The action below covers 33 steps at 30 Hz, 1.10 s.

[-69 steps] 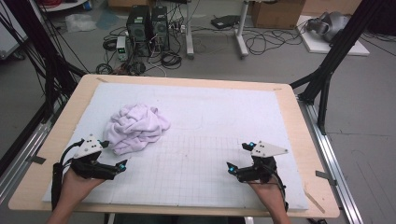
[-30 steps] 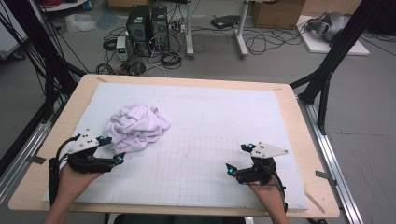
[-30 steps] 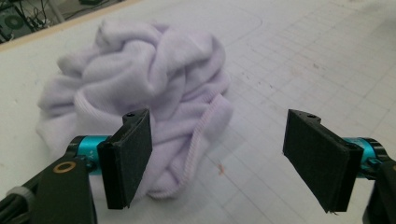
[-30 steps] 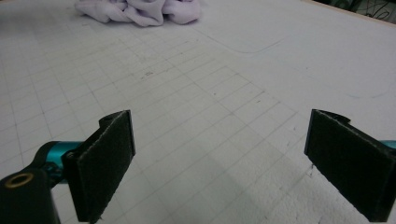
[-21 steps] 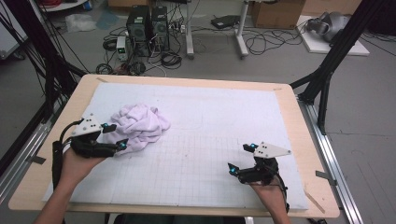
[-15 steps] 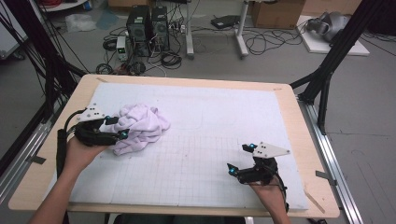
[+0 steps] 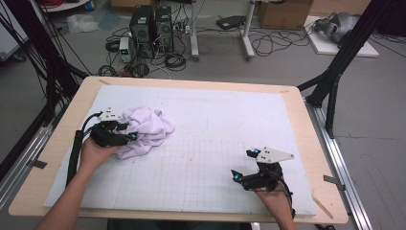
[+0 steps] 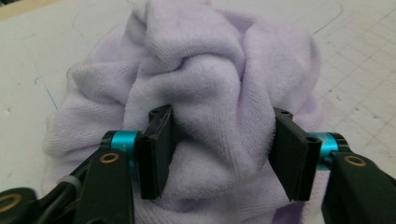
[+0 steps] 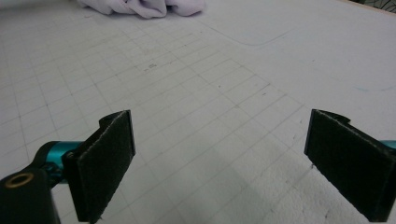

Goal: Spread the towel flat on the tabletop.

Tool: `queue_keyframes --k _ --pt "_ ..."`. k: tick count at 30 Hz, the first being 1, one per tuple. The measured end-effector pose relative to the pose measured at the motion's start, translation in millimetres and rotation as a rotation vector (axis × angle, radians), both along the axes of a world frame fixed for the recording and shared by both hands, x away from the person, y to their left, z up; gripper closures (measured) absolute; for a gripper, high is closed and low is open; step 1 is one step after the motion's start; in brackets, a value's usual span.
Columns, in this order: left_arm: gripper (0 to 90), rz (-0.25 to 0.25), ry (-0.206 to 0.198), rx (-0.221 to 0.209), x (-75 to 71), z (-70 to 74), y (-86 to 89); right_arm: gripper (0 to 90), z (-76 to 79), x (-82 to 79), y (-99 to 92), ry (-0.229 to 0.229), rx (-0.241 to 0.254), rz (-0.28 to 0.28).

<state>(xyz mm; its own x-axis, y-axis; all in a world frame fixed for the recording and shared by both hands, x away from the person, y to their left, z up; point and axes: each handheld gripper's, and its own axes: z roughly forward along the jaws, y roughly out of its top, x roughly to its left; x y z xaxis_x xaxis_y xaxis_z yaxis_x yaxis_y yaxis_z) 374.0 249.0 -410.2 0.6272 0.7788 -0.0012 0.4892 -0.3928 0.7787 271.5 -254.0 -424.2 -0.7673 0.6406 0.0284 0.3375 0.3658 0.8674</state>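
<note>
A crumpled lilac towel lies in a heap on the left part of the white grid mat. My left gripper is pushed into the heap's near-left side. Its jaws have just been closing, and in the left gripper view both pads press on a thick fold of the towel. My right gripper rests near the mat's front right, open wide with bare mat between its pads. The towel shows far off at the top of the right gripper view.
The mat covers a wooden table with a bare rim all round. Black frame struts stand at the table's back corners. Computers and cables sit on the floor beyond the far edge.
My left gripper has moved from the front left of the mat up and into the towel, and its jaws have narrowed around a fold. The right gripper has stayed in place.
</note>
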Motion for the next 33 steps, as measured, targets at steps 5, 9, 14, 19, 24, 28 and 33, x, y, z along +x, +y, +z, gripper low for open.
queue_keyframes --k 5,9,14,19,24,28,33 --pt "55.9 0.014 0.002 0.022 3.3 -4.5 -0.5 7.8 -0.7 1.2 3.1 0.006 -0.003 0.008" --pt "63.3 0.021 0.010 0.020 4.5 -6.0 -1.2 7.8 -0.9 1.1 5.1 0.009 -0.007 0.020" --pt "73.2 0.006 0.012 0.029 1.2 -2.4 -4.1 7.8 -1.0 0.7 4.6 0.003 -0.012 0.025" --pt "76.7 -0.046 0.015 0.015 -10.8 9.7 -4.3 7.8 -0.8 0.7 3.4 0.007 -0.010 0.024" --pt "77.1 -0.107 -0.015 0.007 -31.6 24.7 -10.0 7.8 -1.5 1.0 4.0 0.012 -0.012 0.022" --pt "77.2 -0.154 -0.028 -0.021 -48.1 31.4 -17.4 7.8 -1.0 0.3 5.1 0.005 -0.013 0.024" --pt "77.4 -0.217 -0.045 -0.024 -65.1 39.1 -33.1 7.8 -0.6 0.0 4.9 0.006 -0.011 0.023"
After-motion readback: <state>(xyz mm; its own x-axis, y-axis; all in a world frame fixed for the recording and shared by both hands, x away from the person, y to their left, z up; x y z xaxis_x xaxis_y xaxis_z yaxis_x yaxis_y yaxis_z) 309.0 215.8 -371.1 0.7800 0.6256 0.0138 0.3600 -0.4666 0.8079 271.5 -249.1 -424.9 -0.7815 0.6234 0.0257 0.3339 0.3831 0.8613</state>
